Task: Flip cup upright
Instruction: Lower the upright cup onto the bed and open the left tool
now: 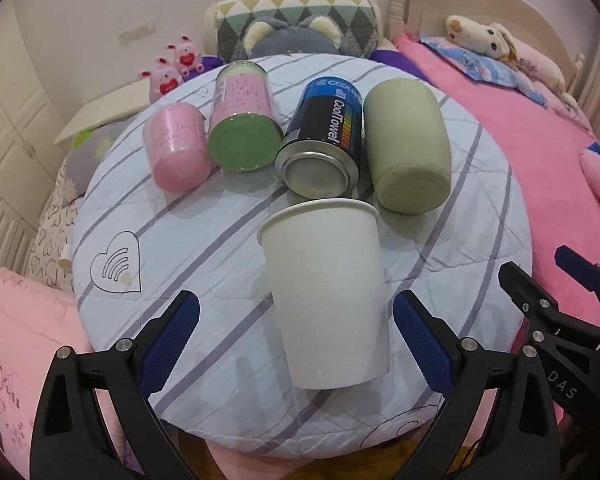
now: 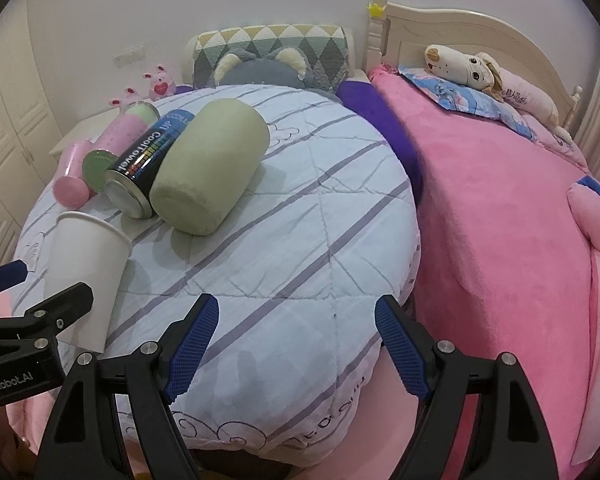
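A white paper cup (image 1: 326, 292) stands upright on the striped round cushion (image 1: 180, 216), rim up. My left gripper (image 1: 296, 340) is open, its blue pads on either side of the cup's lower part and apart from it. In the right wrist view the cup (image 2: 86, 276) shows at the left with a left finger (image 2: 60, 308) in front of it. My right gripper (image 2: 296, 344) is open and empty over the cushion's (image 2: 300, 208) front part. It shows at the right edge of the left wrist view (image 1: 556, 280).
Behind the cup lie four cans in a row: a pink one (image 1: 178, 146), a pink and green one (image 1: 244, 120), a dark CoolTowel tin (image 1: 324, 136) and a pale green one (image 1: 406, 148). A pink blanket (image 2: 500, 220) covers the bed at the right. Plush toys sit at the back.
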Available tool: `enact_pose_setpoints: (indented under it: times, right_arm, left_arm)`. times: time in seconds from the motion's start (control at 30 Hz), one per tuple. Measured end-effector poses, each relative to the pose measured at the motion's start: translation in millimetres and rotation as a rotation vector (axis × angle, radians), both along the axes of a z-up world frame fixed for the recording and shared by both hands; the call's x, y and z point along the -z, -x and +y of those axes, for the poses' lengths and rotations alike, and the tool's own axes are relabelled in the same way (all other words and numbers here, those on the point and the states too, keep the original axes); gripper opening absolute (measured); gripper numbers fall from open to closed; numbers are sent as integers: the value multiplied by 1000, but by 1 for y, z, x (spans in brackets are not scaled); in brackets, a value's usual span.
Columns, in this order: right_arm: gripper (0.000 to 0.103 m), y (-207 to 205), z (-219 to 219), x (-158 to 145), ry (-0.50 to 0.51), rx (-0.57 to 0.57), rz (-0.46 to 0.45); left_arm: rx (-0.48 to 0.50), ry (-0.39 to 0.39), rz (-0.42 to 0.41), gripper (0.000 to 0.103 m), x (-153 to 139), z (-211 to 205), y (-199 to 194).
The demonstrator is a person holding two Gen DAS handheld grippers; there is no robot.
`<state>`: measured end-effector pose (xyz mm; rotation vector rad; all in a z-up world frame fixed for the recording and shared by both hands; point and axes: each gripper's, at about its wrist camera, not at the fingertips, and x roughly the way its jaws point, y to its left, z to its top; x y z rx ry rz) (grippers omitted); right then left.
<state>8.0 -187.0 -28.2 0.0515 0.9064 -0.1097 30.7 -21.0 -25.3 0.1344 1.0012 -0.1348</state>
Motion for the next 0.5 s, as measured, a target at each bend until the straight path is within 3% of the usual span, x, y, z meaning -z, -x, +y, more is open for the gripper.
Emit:
enact_pose_setpoints:
  times: [0.4, 0.5]
  right_arm:
    - [82, 13, -2, -23, -29, 15, -56]
    - [82, 12, 6, -30, -57, -17, -72]
  left_arm:
    - [10, 40, -46, 99, -22, 12, 18]
    - [14, 20, -64, 99, -26, 16, 22]
